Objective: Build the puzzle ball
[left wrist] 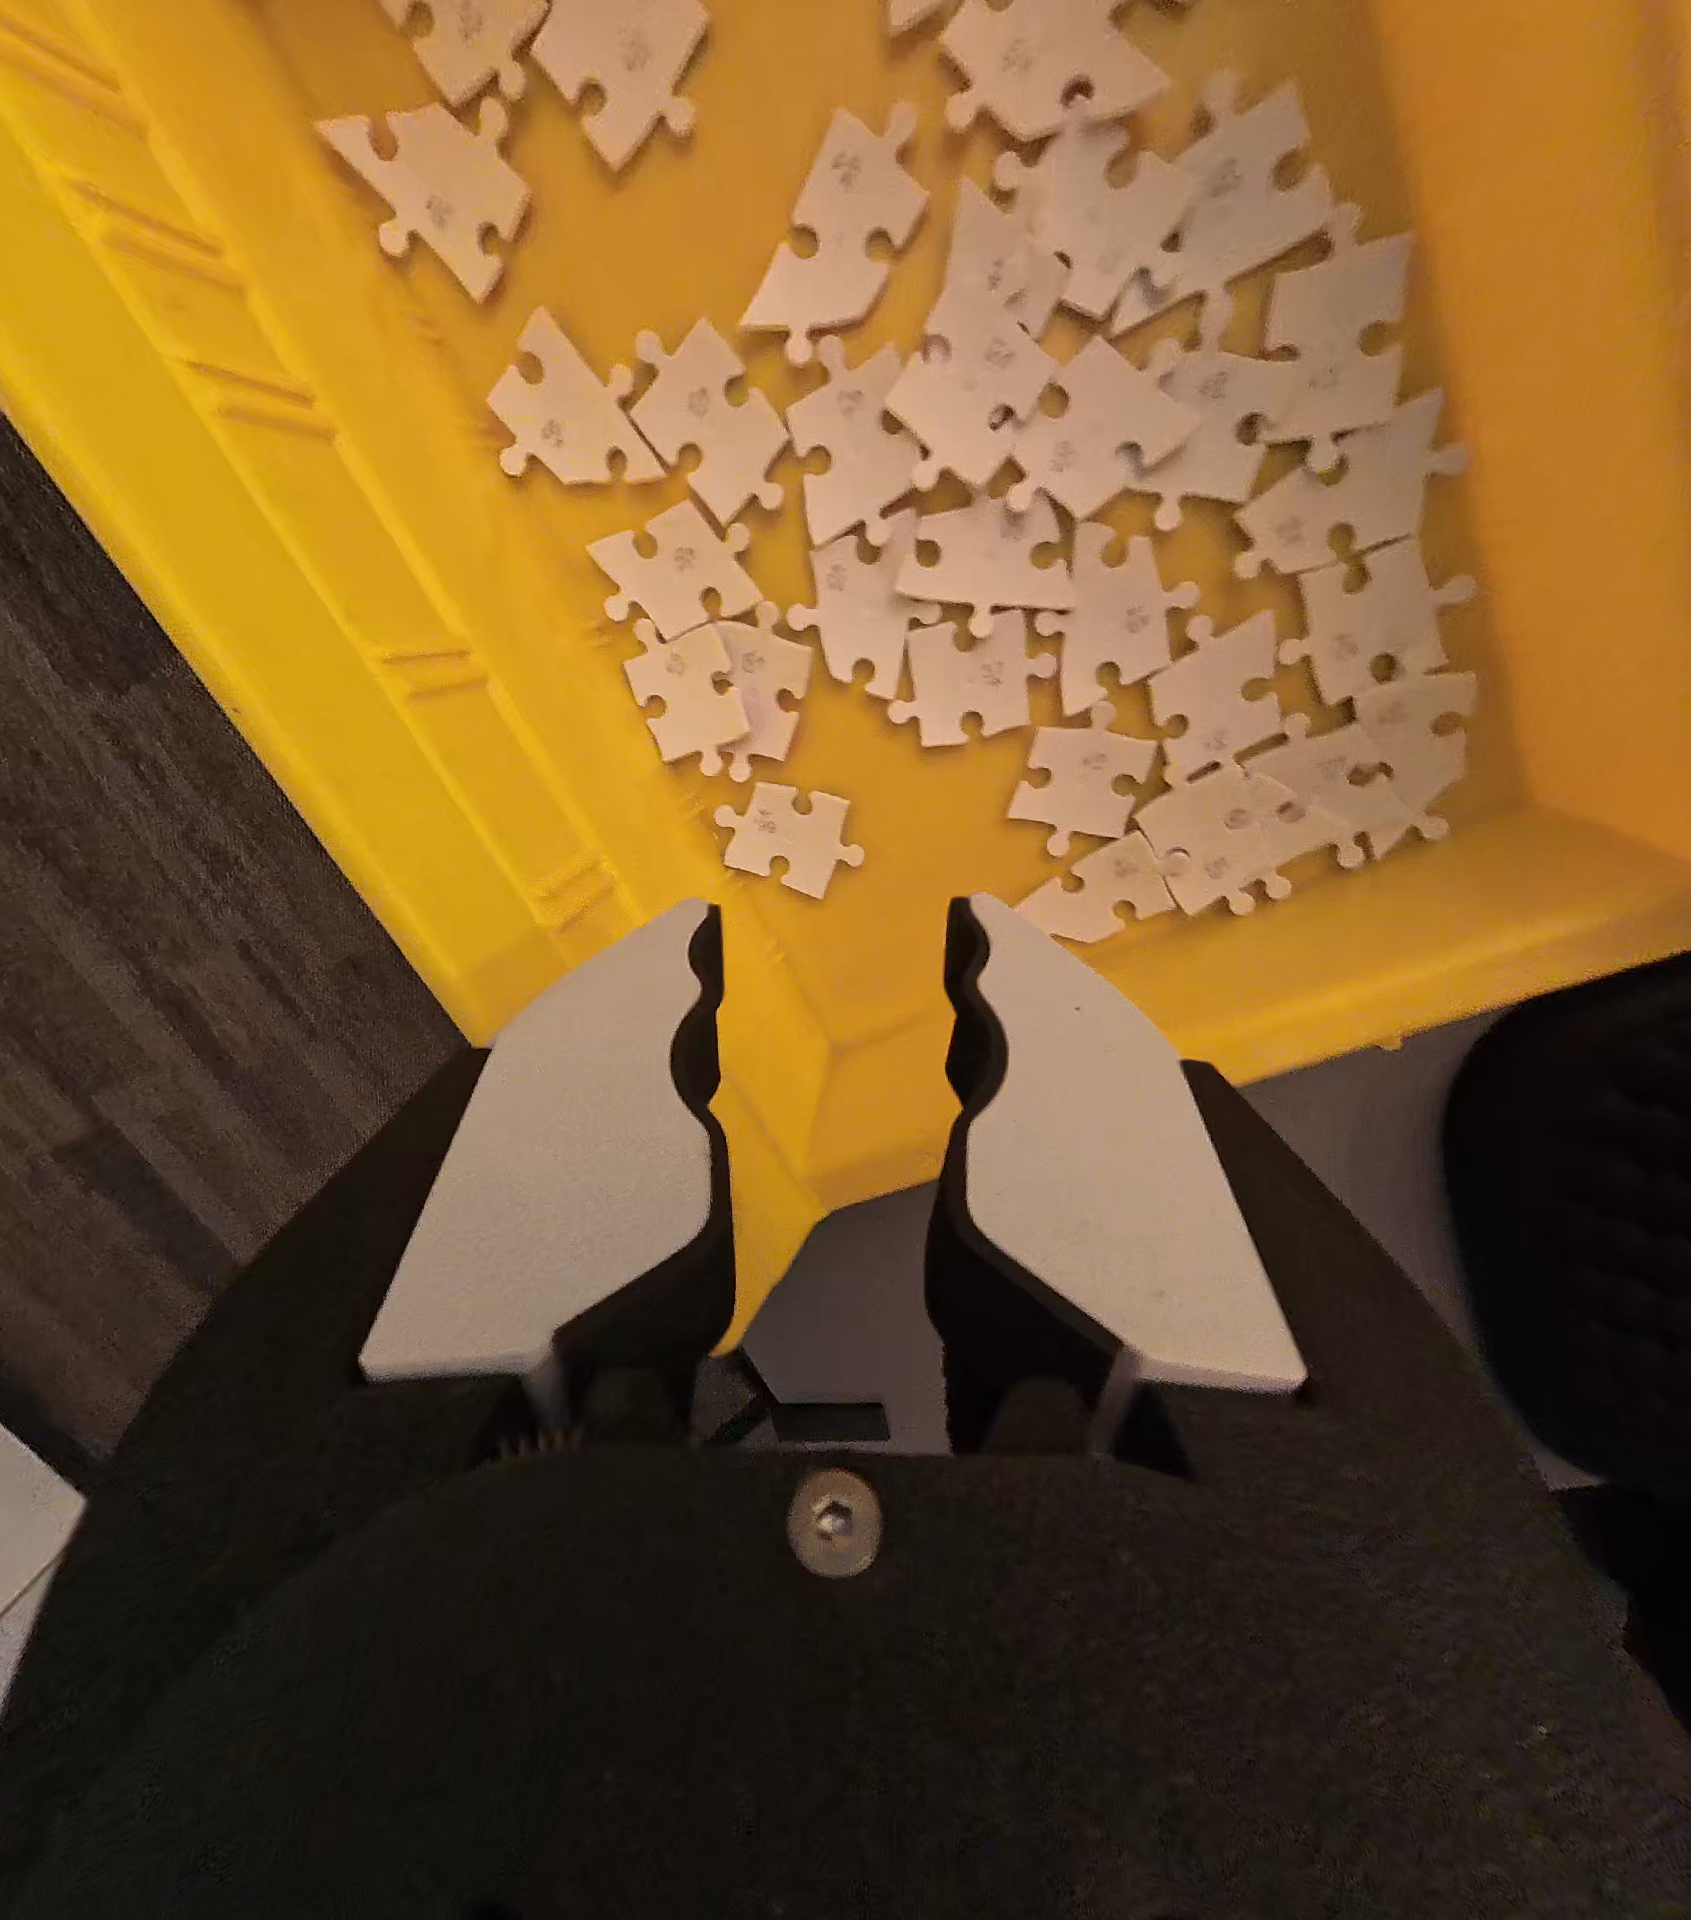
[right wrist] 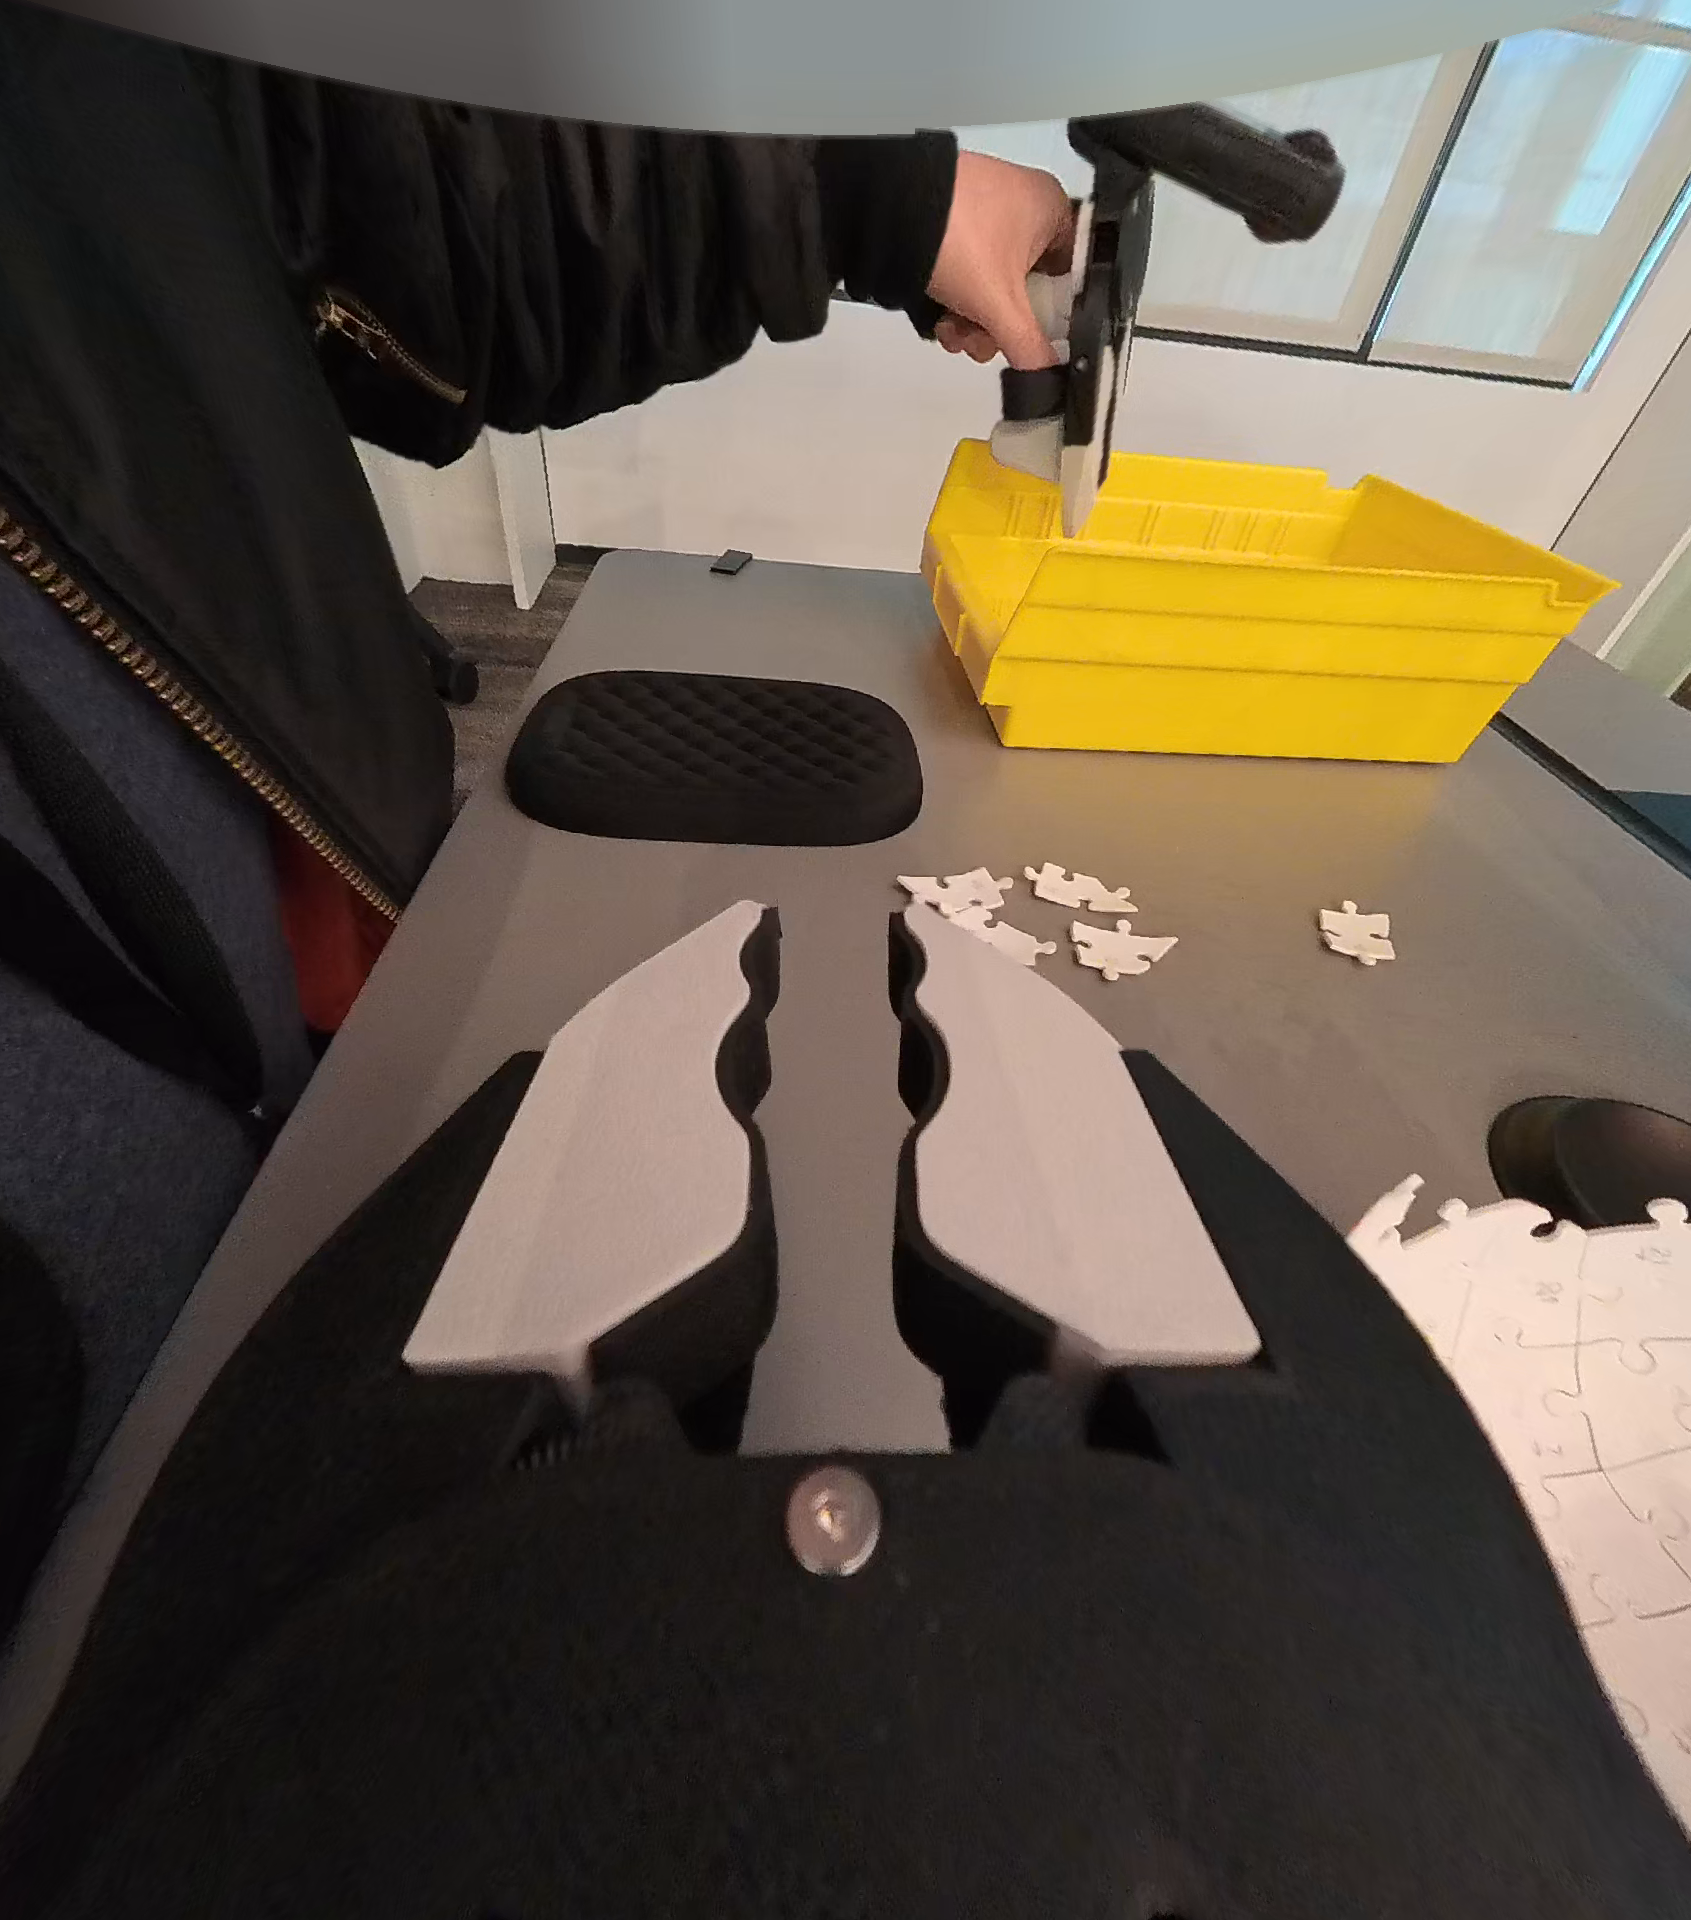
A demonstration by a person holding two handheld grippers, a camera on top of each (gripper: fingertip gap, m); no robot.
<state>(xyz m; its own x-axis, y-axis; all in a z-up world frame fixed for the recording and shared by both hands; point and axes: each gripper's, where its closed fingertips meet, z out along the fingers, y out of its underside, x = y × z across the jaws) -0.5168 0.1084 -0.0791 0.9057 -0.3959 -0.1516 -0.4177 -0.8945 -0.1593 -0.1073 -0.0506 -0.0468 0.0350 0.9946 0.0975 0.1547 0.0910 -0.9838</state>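
1. The left gripper point(left wrist: 830, 914) points down into a yellow bin point(left wrist: 405, 582). Its jaws are a little way apart and hold nothing.
2. Lots of white puzzle pieces point(left wrist: 1028, 468) lie on the bin floor, past the jaw tips. Some lie on top of each other.
3. One single puzzle piece point(left wrist: 789, 836) lies alone just in front of the left jaw tip. It is not touching the jaws.
4. The right gripper point(right wrist: 833, 920) hangs over a grey table point(right wrist: 1340, 1039). Its jaws are a small way apart and hold nothing.
5. A few loose pieces point(right wrist: 1080, 914) lie on the table just past the right jaw tip. One of them is partly hidden behind that tip.
6. The partly built puzzle ball point(right wrist: 1630, 1455) lies to the right of the right jaw, next to a black round thing point(right wrist: 1641, 1164).
7. A black padded cushion point(right wrist: 716, 753) lies far ahead of the jaws, a bit left.
8. A person's hand point(right wrist: 1002, 260) holds the left gripper over the bin.
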